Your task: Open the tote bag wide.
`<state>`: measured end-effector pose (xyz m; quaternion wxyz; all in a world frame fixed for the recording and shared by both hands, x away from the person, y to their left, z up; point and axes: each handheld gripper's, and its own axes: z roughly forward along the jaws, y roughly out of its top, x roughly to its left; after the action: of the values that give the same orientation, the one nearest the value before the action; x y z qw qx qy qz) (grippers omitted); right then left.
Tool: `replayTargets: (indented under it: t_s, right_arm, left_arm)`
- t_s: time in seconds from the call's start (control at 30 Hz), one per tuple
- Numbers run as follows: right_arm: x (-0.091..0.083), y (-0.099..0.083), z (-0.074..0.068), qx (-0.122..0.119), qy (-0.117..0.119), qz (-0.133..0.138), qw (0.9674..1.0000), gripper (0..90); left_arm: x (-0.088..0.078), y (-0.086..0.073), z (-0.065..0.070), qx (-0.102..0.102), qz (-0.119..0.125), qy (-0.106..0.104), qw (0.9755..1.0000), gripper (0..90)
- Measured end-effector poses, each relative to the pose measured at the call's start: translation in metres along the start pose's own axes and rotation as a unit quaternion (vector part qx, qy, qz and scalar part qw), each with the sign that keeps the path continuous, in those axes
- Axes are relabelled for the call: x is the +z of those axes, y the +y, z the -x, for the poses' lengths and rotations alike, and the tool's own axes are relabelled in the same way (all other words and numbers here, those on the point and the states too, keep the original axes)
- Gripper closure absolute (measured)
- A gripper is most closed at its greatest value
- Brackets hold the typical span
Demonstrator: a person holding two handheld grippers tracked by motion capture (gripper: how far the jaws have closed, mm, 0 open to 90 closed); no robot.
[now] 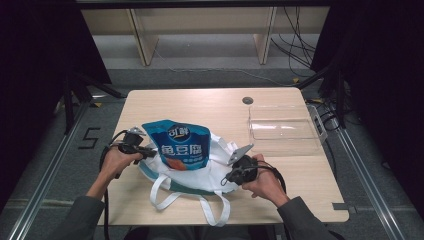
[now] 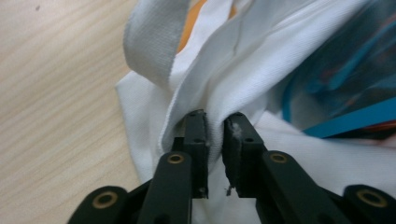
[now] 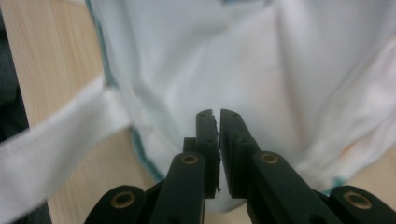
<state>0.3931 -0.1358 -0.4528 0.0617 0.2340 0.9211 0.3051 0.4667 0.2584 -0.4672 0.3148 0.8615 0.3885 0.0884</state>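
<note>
My left gripper point(image 2: 214, 122) pinches a fold of the white tote bag point(image 1: 220, 170) holding the blue snack pouch point(image 1: 181, 145), while my right gripper point(image 3: 217, 116) has its jaws closed against the bag's cloth.

far tabletop point(image 1: 200, 102) lies open (clear tray point(image 1: 282, 129) blocks right).

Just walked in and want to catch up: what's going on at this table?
A person works on a white tote bag with a gripper in each hand. The left gripper pinches a fold of the bag's cloth at its edge. The right gripper is shut over the bag's other side; whether it grips cloth can't be told. A blue snack pouch sticks out of the bag. A clear plastic tray stands apart on the wooden table.
</note>
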Motion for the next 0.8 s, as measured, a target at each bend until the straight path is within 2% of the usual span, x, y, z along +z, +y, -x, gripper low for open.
replayTargets:
  t_s: [0.03,0.1,0.13,0.17,0.2,0.23,0.3,0.33,0.37,0.4,0.43,0.47,0.53,0.57,0.67,0.7,0.8]
  right_arm:
    - [-0.005,0.003,0.000,0.006,-0.009,0.015,0.9998,86.9]
    - [-0.018,0.011,0.007,-0.007,-0.044,0.046,0.9979,87.9]
    - [-0.020,0.015,0.009,-0.011,-0.045,0.048,0.9977,87.9]
    - [-0.020,0.015,0.009,-0.011,-0.045,0.048,0.9977,87.9]
    - [-0.020,0.017,0.012,-0.016,-0.054,0.050,0.9972,88.1]
    - [-0.017,0.020,0.020,-0.021,-0.063,0.049,0.9966,88.6]
    - [-0.014,0.021,0.023,-0.016,-0.062,0.045,0.9969,89.3]
    - [-0.011,0.021,0.026,-0.017,-0.060,0.041,0.9972,89.3]
    - [-0.006,0.021,0.034,-0.012,-0.059,0.034,0.9976,90.0]
    - [-0.006,0.021,0.034,-0.012,-0.059,0.034,0.9976,90.0]
    - [-0.004,0.021,0.037,-0.010,-0.062,0.034,0.9974,90.0]
    - [-0.003,0.020,0.039,0.009,-0.067,0.028,0.9973,90.0]
    - [-0.001,0.019,0.046,0.022,-0.072,0.015,0.9971,90.0]
    - [0.002,0.017,0.049,0.028,-0.076,0.017,0.9966,90.0]
    - [0.009,0.015,0.059,0.045,-0.082,0.012,0.9956,90.0]
    - [0.009,0.015,0.059,0.045,-0.082,0.012,0.9956,90.0]
    - [0.015,0.013,0.062,0.048,-0.087,0.008,0.9950,90.0]
  left_arm:
    - [-0.003,0.001,0.002,0.002,0.004,-0.004,1.0000,75.7]
    - [-0.011,0.002,0.006,0.010,0.013,-0.006,0.9998,74.2]
    - [-0.018,0.002,0.010,0.006,0.032,-0.008,0.9994,73.6]
    - [-0.018,0.002,0.010,0.006,0.032,-0.008,0.9994,73.3]
    - [-0.022,0.002,0.011,0.004,0.043,-0.010,0.9990,73.3]
    - [-0.031,0.002,0.012,-0.002,0.066,-0.022,0.9976,73.5]
    - [-0.036,0.003,0.011,-0.002,0.066,-0.024,0.9976,73.1]
    - [-0.040,0.003,0.012,-0.001,0.068,-0.016,0.9976,72.1]
    - [-0.042,0.003,0.012,0.003,0.068,-0.006,0.9977,73.5]
    - [-0.043,0.003,0.010,0.005,0.067,0.002,0.9978,73.5]
    - [-0.044,0.002,0.008,0.005,0.057,0.004,0.9984,76.2]
    - [-0.041,-0.001,0.007,0.004,0.052,0.004,0.9987,81.4]
    - [-0.035,-0.005,0.005,0.011,0.021,-0.001,0.9997,86.5]
    - [-0.030,-0.007,0.005,0.009,0.012,-0.001,0.9999,88.3]
    - [-0.020,-0.012,0.000,0.004,0.004,0.008,1.0000,89.4]
    - [-0.018,-0.014,-0.001,-0.007,0.004,0.010,0.9999,89.4]
    - [-0.009,-0.019,-0.005,-0.011,-0.006,0.006,0.9999,89.4]
